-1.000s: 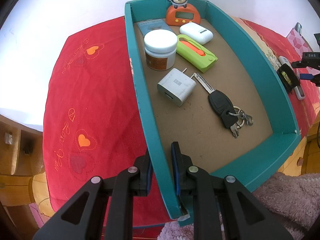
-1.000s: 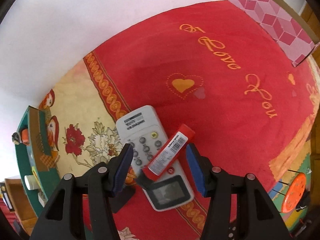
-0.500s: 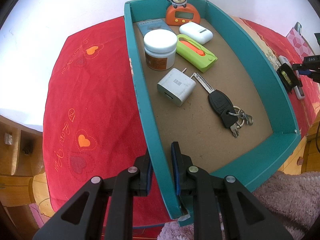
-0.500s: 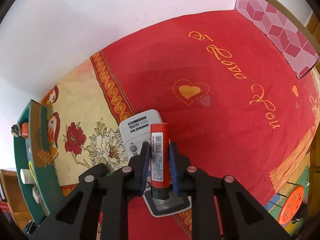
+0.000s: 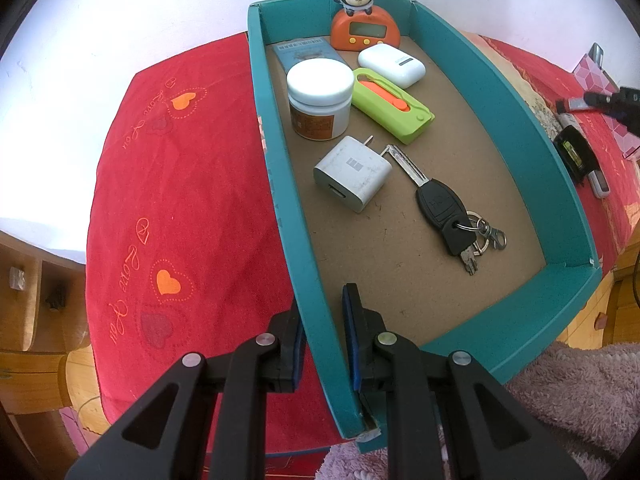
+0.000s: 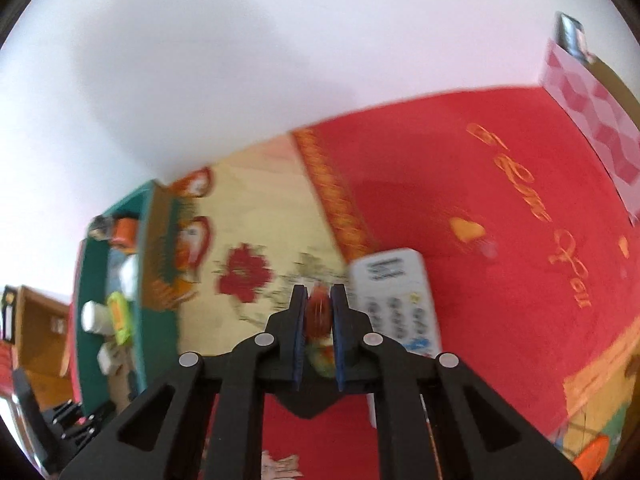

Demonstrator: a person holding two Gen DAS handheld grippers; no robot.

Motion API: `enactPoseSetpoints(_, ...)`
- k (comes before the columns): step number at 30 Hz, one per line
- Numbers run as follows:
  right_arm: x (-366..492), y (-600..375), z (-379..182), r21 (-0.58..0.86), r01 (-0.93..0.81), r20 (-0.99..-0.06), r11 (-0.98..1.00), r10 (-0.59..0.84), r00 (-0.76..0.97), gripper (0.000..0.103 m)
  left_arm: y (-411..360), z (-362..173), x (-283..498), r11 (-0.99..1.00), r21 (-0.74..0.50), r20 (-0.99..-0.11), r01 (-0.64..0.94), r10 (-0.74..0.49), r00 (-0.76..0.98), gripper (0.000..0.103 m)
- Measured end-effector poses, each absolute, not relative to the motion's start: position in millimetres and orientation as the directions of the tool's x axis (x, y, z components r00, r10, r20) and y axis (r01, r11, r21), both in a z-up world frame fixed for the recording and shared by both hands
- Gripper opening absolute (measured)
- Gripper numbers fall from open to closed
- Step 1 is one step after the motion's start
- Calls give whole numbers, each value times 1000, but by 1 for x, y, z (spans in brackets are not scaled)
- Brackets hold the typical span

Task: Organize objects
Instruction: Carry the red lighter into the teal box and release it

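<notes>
My left gripper is shut on the left wall of a teal box that rests on a red cloth. Inside lie a white jar, a green case, a white charger, black keys, a white earbud case and an orange monkey clock. My right gripper is shut on a red tube and holds it above the cloth, left of a white remote. The box also shows in the right wrist view, far left.
A black device and the remote lie on the cloth right of the box. A pink patterned box stands at the far right edge. A pink fluffy fabric lies at the near right. Wooden furniture stands left.
My right gripper closed on the red tube, lifted it off the remote and swung left toward the box; its view is blurred by motion. The left gripper has not moved.
</notes>
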State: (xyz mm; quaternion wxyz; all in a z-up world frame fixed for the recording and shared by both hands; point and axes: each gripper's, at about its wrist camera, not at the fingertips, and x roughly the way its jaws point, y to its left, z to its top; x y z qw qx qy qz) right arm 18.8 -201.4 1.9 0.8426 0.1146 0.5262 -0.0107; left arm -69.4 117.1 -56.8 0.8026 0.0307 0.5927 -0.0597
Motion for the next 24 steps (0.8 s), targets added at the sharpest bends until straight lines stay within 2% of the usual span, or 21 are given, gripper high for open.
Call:
enactPoseSetpoints(6,16,-165,18,146,-11,-860,989,133,493,13,117,-57,-69,991,-22,-955,132,-60,291,15)
enactPoseSetpoints(12,15,-136,27,214,-96,-848,972,234,476,13,117,-57,-69,991,-22,-955,132,-60,291,15)
enactPoseSetpoints(18,11,-85,30,272,-228,-839,935,346,419,13,117,-57,-69,991,-23,-955,132,-60,291,15)
enactPoseSetpoints(24,5,-29,13,346,-364,-847,865,455,274,13,117,-57,-69,991,-22,-955,132,-60,291,15)
